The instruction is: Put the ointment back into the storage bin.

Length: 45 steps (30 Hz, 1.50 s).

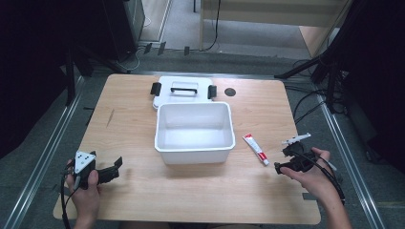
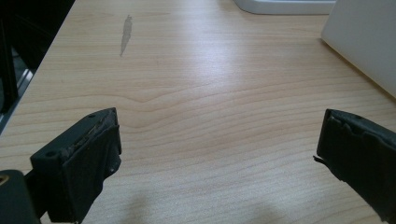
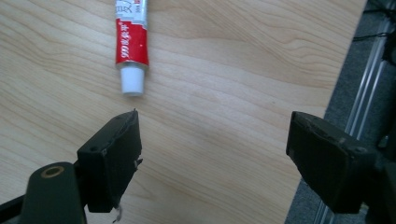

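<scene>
A white open bin (image 1: 195,143) stands in the middle of the wooden table (image 1: 143,191), its white lid (image 1: 183,90) with black clasps lying just behind it. A red and white tube (image 1: 255,149) lies right of the bin. My right gripper (image 1: 282,159) is open and empty, just right of the tube. In the right gripper view the tube (image 3: 131,42) lies cap-first just beyond the left jaw, outside the right gripper (image 3: 212,128). My left gripper (image 1: 113,168) rests open near the table's front left. In the left gripper view the left gripper (image 2: 219,123) has bare wood between its jaws.
A small black round disc (image 1: 230,92) sits on the table right of the lid. The bin's wall (image 2: 364,42) rises at the right of the left gripper view. A grey smear (image 2: 125,35) marks the wood. The table's right edge and a metal rail (image 3: 369,88) lie close to the right gripper.
</scene>
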Each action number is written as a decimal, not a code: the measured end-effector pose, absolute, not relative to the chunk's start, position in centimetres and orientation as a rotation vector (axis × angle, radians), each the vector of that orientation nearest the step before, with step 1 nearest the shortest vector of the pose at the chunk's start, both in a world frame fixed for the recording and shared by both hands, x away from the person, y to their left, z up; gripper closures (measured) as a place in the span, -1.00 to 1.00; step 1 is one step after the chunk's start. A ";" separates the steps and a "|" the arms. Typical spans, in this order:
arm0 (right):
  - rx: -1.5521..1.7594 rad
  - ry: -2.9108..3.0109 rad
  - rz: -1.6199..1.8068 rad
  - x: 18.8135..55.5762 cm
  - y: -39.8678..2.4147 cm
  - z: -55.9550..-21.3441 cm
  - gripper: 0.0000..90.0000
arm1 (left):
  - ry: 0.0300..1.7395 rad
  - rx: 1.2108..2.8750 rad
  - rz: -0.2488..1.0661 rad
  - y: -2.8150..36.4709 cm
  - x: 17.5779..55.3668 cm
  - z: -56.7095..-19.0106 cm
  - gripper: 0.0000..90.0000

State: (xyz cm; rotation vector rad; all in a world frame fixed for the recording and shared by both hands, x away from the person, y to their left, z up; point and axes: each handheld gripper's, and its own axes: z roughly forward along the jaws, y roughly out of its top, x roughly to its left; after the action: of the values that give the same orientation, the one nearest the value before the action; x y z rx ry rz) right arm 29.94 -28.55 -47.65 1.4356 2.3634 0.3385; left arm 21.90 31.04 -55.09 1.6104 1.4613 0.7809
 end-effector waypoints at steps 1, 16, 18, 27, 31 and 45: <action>1.434 2.375 0.331 30.1 -28.4 -47.6 -0.59 | 1.462 1.610 0.780 31.0 21.9 -55.1 -0.98; 1.307 2.613 0.082 32.4 -25.4 -47.2 -0.38 | 1.462 1.607 0.776 31.1 22.0 -55.1 -0.99; 1.316 2.626 0.062 32.7 -25.0 -47.4 -0.30 | 1.462 1.606 0.773 31.1 22.0 -55.1 -0.98; 1.393 2.692 -0.004 34.6 -23.6 -48.2 -0.03 | 1.462 1.608 0.768 31.1 22.0 -55.1 -0.99; 1.446 2.695 0.005 35.3 -23.5 -48.5 0.00 | 1.463 1.605 0.768 31.1 22.0 -55.1 -0.98; 1.478 2.691 0.007 37.5 -21.9 -49.3 0.17 | 1.463 1.604 0.768 31.1 22.0 -55.1 -0.98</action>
State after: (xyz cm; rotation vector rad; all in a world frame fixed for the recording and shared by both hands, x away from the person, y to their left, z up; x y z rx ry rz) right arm 37.48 -21.93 -49.34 1.4780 2.6906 0.0068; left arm 22.01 31.14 -55.12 1.6042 1.4627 0.7683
